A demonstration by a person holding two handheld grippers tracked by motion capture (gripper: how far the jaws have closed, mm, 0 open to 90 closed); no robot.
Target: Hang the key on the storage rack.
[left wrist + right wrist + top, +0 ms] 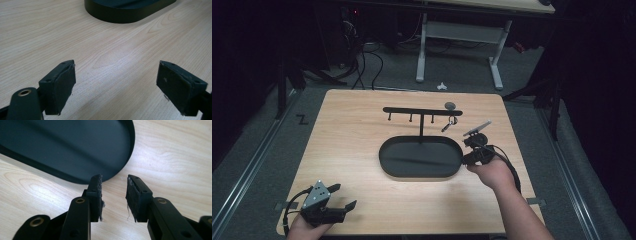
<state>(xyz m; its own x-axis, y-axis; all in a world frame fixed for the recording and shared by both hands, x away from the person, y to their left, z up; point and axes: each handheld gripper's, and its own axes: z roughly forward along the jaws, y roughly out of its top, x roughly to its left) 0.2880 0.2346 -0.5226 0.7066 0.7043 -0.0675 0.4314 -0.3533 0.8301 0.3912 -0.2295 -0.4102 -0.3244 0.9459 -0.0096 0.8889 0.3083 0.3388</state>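
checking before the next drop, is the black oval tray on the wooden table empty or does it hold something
Empty. The black oval tray shows only its bare dark floor in the high view and the right gripper view; the thin post of the black hook rack rises from its far edge.

We see a black oval tray [420, 157] under a black hook stand [422, 112], on a pale wood-grain surface [352, 145]; both grippers black, the left gripper [343, 197] grey-plated.

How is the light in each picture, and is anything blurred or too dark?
High view: the table is lit, the room around it almost black. Left gripper view: soft glare on the wood, the tray sharp, jaws slightly soft. Right gripper view: bright sheen on the wood, the tray inside dark with faint streaks.
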